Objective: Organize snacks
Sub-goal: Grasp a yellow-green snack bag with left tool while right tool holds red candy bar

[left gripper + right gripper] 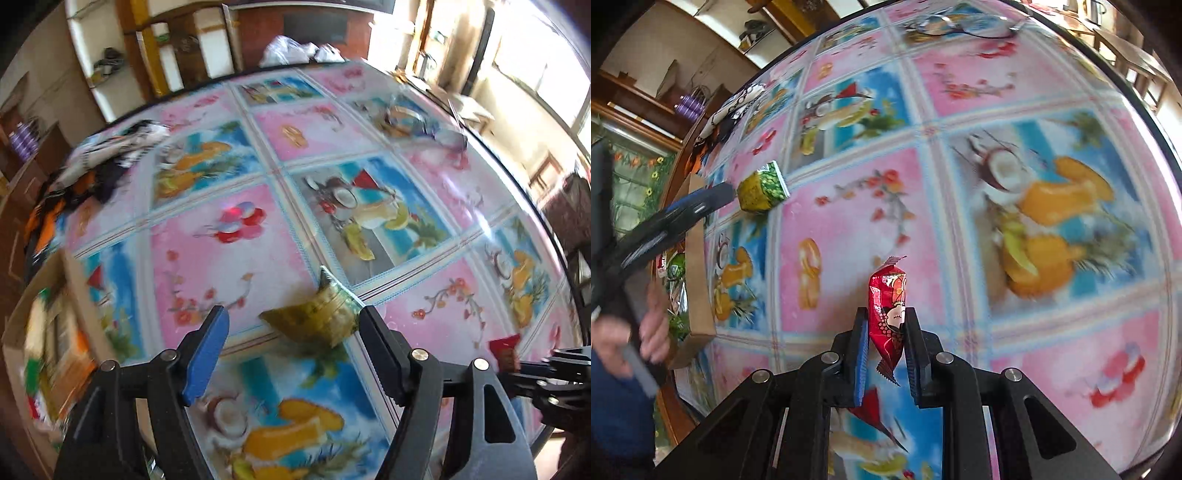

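Box (pixel 55 332) lay left of left gripper (pixel 291 321) — jaws apart, green packet (pixel 317 314) against right finger | right gripper (pixel 886 332) clamped red packet (pixel 888 314) upright — farther from the box.

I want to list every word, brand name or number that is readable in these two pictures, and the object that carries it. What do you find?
No text can be read.
Red packet in the right gripper: only a cartoon face shows; any print is too blurred.
Green-yellow packet by the left gripper: print blurred.
Packets in the cardboard box: blurred.
Tablecloth: pictures only, no words seen.
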`<state>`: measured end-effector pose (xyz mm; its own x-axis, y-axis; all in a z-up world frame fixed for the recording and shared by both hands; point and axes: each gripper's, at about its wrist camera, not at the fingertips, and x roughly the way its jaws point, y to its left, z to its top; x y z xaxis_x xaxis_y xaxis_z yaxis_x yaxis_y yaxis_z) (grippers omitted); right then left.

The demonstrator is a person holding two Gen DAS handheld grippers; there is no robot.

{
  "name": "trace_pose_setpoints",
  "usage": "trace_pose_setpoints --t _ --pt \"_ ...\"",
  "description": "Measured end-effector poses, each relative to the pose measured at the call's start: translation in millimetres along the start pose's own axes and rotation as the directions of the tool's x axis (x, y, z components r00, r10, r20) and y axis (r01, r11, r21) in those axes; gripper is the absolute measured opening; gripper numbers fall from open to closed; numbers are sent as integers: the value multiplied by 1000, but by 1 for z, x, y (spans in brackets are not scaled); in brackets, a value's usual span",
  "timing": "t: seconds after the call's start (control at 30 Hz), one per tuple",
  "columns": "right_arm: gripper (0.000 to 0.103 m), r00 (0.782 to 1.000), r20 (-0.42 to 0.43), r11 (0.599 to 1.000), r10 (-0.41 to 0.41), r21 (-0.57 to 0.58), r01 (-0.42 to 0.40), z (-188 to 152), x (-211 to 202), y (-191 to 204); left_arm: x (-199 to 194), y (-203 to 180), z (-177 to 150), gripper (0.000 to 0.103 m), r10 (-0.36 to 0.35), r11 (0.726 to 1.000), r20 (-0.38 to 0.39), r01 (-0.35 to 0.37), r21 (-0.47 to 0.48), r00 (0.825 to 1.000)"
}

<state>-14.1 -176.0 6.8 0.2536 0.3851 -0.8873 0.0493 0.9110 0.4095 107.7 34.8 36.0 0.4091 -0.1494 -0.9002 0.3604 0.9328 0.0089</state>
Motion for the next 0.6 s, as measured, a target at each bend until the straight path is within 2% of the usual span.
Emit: trace_pose_setpoints --t 0.07,0.27,0.33,0.37,0.5,0.6 --pt "19 1000 2 1000 -2 10 2 -5 -3 -5 10 -3 1 72 12 1000 -22 -12 19 1000" --pt "19 1000 4 1000 -14 15 14 -17 -11 -14 14 -11 -15 71 -40 999 -39 40 13 998" --pt "19 1000 3 1000 -16 19 16 -18 -12 -16 13 -15 -18 66 -51 999 -31 51 3 998" --pt "19 1000 3 1000 -16 18 16 -18 -13 -16 13 -17 -18 62 -45 999 -28 45 1 999" --pt "19 1000 2 1000 -28 -2 28 -18 -12 -14 22 -16 -10 61 -19 999 -52 17 -46 998" --pt "19 999 6 999 -38 -19 38 -19 -13 -12 25 -19 -7 59 2 999 -34 -3 -45 999"
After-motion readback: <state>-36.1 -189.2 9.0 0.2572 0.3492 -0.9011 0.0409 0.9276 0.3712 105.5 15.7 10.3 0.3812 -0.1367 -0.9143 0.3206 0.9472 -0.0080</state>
